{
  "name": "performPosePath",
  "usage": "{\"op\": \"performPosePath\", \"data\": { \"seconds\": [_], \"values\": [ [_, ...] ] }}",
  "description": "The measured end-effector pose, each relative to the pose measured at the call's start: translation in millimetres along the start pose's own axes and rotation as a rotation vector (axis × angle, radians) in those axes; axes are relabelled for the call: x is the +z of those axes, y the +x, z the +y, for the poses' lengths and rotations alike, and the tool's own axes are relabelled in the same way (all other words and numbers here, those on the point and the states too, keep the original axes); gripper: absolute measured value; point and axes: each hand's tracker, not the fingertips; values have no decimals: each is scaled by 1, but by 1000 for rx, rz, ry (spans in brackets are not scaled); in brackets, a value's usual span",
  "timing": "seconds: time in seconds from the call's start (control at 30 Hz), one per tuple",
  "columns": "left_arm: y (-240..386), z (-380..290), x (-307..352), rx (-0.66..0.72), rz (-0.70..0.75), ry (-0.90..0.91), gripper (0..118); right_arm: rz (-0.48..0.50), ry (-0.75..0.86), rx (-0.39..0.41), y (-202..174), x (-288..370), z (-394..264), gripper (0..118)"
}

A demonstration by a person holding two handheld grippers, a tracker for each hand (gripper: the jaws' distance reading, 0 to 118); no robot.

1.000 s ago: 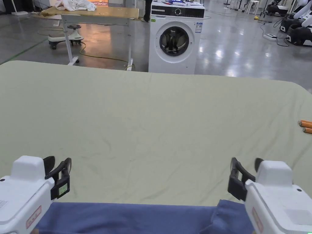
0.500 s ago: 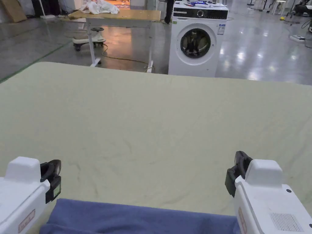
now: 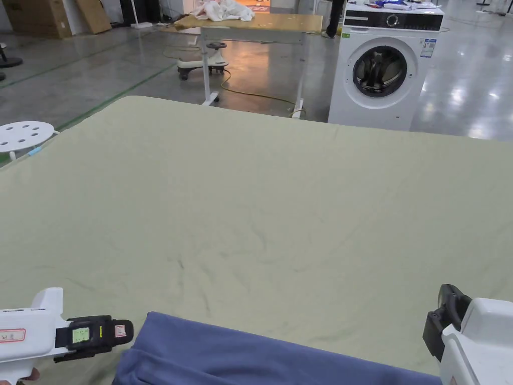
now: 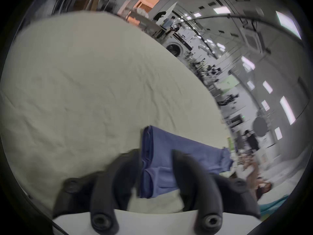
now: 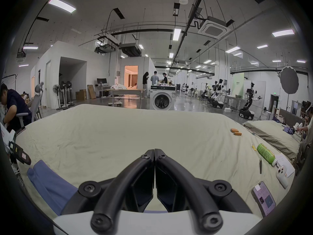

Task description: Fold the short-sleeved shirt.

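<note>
Bed [image 3: 260,200], pale green sheet. Blue shirt [image 3: 240,353] lies folded at near edge, long axis running left to right. Left claw [image 4: 156,164] spread, just beside shirt's left end, nearer. Right claw [image 5: 154,154] pressed together, empty, above the shirt's right part.

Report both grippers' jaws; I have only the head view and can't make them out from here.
Observer: In the left gripper view the left gripper has its jaws apart, open, and the folded end of the blue shirt is seen through the gap.
Operator: Now the other one.
Observer: In the right gripper view the right gripper has its jaws closed tip to tip, with nothing visible between them.
Operator: List what lies off to my right.
Observer: A green bottle lies on its side near the right edge of the bed, with a phone nearer the person.
</note>
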Motion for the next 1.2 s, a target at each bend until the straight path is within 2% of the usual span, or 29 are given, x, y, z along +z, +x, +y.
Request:
{"op": "performPosePath", "data": {
  "seconds": [0.07, 0.1, 0.27, 0.33, 0.37, 0.43, 0.47, 0.5, 0.57, 0.67, 0.8, 1.13, 1.2],
  "values": [
    [-12, -1, -11, 67, -58, -42, 77, -4, -7, 6, 2, 1, -1, 0],
    [-17, -2, -16, 88, -64, -57, 83, -7, -8, 8, 3, 1, -2, 0],
    [-27, -6, -36, 177, -223, -63, 83, -23, -20, 17, 10, 3, -5, 0],
    [-30, -8, -47, 192, -256, -90, 77, -31, -26, 22, 12, 4, -6, 0],
    [-28, -12, -52, 176, -269, -87, 67, -35, -29, 22, 13, 4, -8, 0],
    [-25, -17, -64, 174, -272, -108, 41, -40, -36, 19, 16, 5, -9, 0],
    [-23, -19, -71, 187, -264, -122, 22, -42, -40, 15, 18, 5, -9, 0],
    [-22, -22, -77, 206, -247, -142, 15, -44, -41, 14, 19, 5, -9, 0],
    [-23, -25, -83, 205, -241, -138, 9, -69, -35, 16, 23, 4, -7, 0],
    [-15, -21, -79, 200, -209, -136, 5, -66, -38, -19, 31, 4, 0, 0],
    [1, -10, -66, 133, -130, -145, 4, -74, -30, -1, 34, 4, 2, 0],
    [56, 17, -25, -52, -56, -116, 3, -82, -31, -2, 43, 4, 1, 0],
    [61, 25, -11, -78, 7, -102, 3, -82, -31, -6, 44, 4, 2, 0]
  ]
}}
